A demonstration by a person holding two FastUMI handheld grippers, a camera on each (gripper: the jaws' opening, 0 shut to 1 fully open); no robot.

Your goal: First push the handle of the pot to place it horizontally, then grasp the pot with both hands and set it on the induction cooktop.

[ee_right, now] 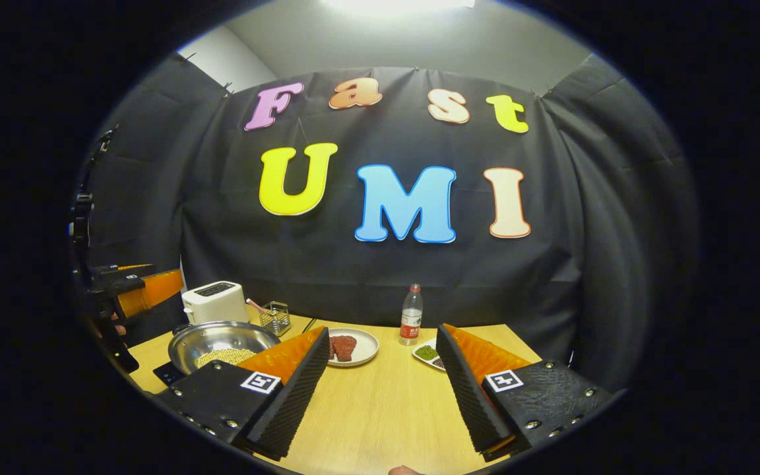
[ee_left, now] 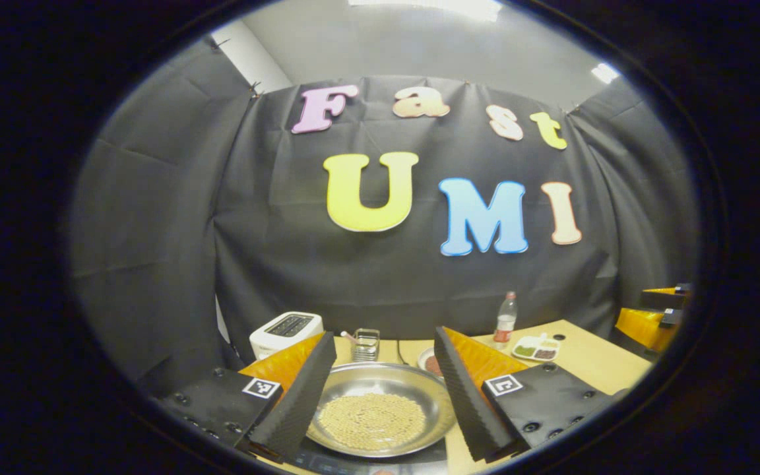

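So the pot [ee_left: 380,409] is a wide shallow steel one with a layer of pale yellow grains in the bottom, and it's sitting on the black induction cooktop [ee_left: 367,460] at the near edge of the wooden bench [ee_left: 591,359]. In the left gripper view it lies right between the two fingers of the left tool [ee_left: 380,402], which is spread wide, ribbed pads either side of the rim. Can't tell if either pad actually touches the metal, looks just beside it. I can't make out the pot's handle.

In the right gripper view the pot [ee_right: 221,343] sits off to the left, partly behind that tool's own left finger, well apart from the gap. The right tool [ee_right: 383,389] is also spread wide with just bare bench [ee_right: 386,402] between its fingers.

Behind the pot there's a white toaster [ee_right: 215,300] and a small wire basket [ee_right: 276,318]. Further along the bench: a plate of red meat [ee_right: 350,346], a plastic bottle [ee_right: 410,316] standing upright, and a little divided dish of green and dark stuff [ee_right: 431,355].
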